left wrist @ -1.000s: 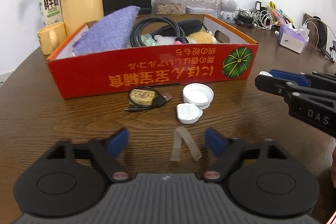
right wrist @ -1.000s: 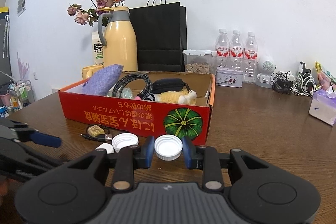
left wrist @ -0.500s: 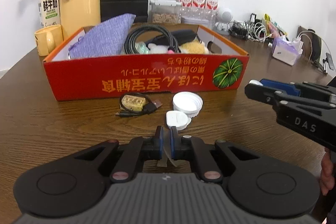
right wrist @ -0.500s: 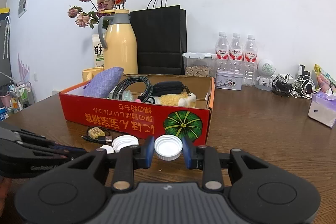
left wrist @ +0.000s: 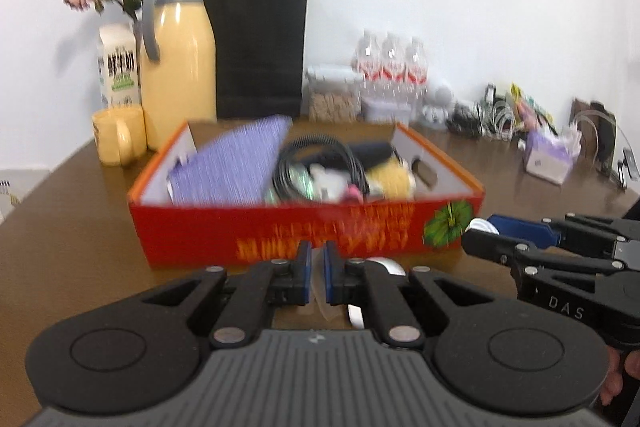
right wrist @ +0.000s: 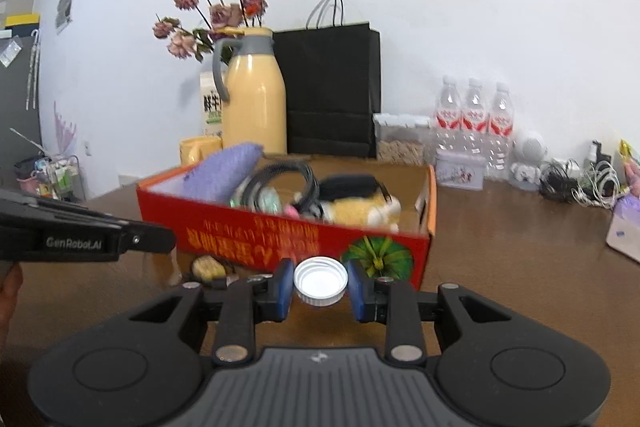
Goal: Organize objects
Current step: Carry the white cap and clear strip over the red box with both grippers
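The left gripper (left wrist: 316, 277) is clenched on a thin, pale strip (left wrist: 325, 303) that hangs limp between its blue pads; blur hides what the strip is made of. The right gripper (right wrist: 320, 285) grips a white bottle cap (right wrist: 320, 281) by its rim, open side up. From either camera the red box (left wrist: 280, 231) sits at twelve o'clock, already crowded with a purple cloth (left wrist: 236, 163) at eleven, a coiled black cable (left wrist: 320, 163) in the middle and a yellow plush toy (right wrist: 360, 209) toward one o'clock.

To drop the strip well, I judge the left hand should carry it high enough that the dangling end clears the near wall, then release over a bare patch of the box floor, not over the cable loops where it could snag. The cap would fit best in the free corner at one o'clock. A second cap (left wrist: 386, 265) and a small cable bundle (right wrist: 208, 269) lie on the table (left wrist: 80, 247) just before the box, to be gathered after.
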The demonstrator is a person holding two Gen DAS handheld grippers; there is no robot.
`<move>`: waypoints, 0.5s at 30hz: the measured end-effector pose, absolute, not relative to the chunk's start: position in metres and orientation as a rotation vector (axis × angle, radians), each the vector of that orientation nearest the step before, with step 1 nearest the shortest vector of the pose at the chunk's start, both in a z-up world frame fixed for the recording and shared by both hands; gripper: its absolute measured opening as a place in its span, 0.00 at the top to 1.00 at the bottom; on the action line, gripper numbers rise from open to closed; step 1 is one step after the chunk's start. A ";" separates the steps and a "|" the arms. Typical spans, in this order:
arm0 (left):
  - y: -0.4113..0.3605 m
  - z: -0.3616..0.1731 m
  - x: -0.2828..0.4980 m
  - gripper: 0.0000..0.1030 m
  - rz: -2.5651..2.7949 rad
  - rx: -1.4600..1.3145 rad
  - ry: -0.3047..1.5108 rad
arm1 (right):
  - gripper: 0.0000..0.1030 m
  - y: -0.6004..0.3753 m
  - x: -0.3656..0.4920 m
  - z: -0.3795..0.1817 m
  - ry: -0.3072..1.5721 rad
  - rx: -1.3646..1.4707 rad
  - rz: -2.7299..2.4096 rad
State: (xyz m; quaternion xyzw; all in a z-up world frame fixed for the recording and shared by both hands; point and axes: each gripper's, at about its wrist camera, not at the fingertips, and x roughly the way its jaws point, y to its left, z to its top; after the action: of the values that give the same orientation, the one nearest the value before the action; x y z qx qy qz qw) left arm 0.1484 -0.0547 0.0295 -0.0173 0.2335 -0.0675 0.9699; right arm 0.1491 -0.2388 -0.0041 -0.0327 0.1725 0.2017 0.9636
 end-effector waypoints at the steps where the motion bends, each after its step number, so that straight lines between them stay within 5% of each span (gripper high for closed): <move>1: -0.053 0.035 0.152 0.93 -0.135 -0.037 0.456 | 0.73 -0.237 0.153 0.001 0.342 -0.069 0.414; 15: -0.033 0.095 0.236 0.93 -0.134 -0.088 0.315 | 0.73 -0.186 0.256 0.057 0.312 -0.135 0.424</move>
State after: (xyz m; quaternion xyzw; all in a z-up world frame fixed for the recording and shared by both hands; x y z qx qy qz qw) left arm 0.2358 -0.0332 0.0949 -0.0440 0.1569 -0.0668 0.9844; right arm 0.2556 -0.1859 0.0574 -0.0668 0.1539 0.2093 0.9633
